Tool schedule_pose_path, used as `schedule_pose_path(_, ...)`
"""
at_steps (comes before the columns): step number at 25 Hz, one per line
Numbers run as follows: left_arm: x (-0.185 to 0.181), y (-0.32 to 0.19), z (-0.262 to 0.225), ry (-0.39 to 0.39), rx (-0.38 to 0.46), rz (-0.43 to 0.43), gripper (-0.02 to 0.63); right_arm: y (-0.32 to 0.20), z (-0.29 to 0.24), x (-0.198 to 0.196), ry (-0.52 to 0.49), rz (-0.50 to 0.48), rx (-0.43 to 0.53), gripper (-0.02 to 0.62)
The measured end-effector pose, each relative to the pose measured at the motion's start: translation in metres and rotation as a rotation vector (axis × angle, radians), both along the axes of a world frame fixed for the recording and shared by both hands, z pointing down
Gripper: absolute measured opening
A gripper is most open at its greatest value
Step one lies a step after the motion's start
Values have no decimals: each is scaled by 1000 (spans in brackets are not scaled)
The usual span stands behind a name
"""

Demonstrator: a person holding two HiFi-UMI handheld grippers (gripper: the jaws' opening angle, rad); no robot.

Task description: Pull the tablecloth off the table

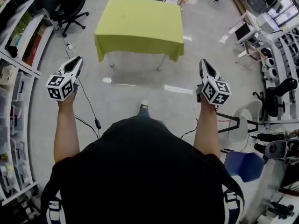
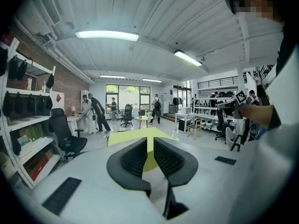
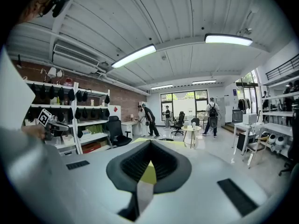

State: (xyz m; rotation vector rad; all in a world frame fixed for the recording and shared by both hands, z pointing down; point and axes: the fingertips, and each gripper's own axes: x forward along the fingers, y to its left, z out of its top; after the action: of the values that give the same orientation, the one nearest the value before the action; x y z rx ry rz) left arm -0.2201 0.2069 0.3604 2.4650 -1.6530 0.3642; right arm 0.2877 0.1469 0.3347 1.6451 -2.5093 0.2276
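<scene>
One yellow-green tablecloth point(image 1: 138, 24) is lying spread flat over one table point(image 1: 161, 63) at my 12 o'clock, covering the whole top and hanging down on the sides I can see. Two of the table's legs are showing under the near hem. The cloth is sitting well apart from both of my tools, with bare floor between us.

I am holding two grippers out ahead of me. The left gripper point(image 1: 76, 61) is pointing toward 11 o'clock and the right gripper point(image 1: 203, 62) toward 1 o'clock. Each is carrying one marker cube, the left cube point(image 1: 60, 87) and the right cube point(image 1: 216, 91), so two in all.

In the left gripper view my two fingers point(image 2: 133, 158) are standing slightly apart, leaving a narrow slot with nothing in it, and the cloth is showing far off through that gap. In the right gripper view the two fingers point(image 3: 128, 164) are pressing together at their tips, gripping nothing.

One of my shoes point(image 1: 144, 107) is peeking out at 12 o'clock, just beyond my chest. One black office chair point(image 1: 70, 7) is standing at 10 o'clock from the table, beside the shelving point(image 1: 18, 45) running along my 9 o'clock side. One blue chair point(image 1: 244, 164) is sitting at my 4 o'clock. In the right gripper view, four people point(image 3: 212, 118) are standing far behind the table near the windows.
</scene>
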Motion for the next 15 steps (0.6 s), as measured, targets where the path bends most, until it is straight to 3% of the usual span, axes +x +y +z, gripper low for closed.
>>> schedule_pose_path(15, 6, -142, 36, -6, -80, -16, 61, -166, 47, 6, 1, -18, -79, 18)
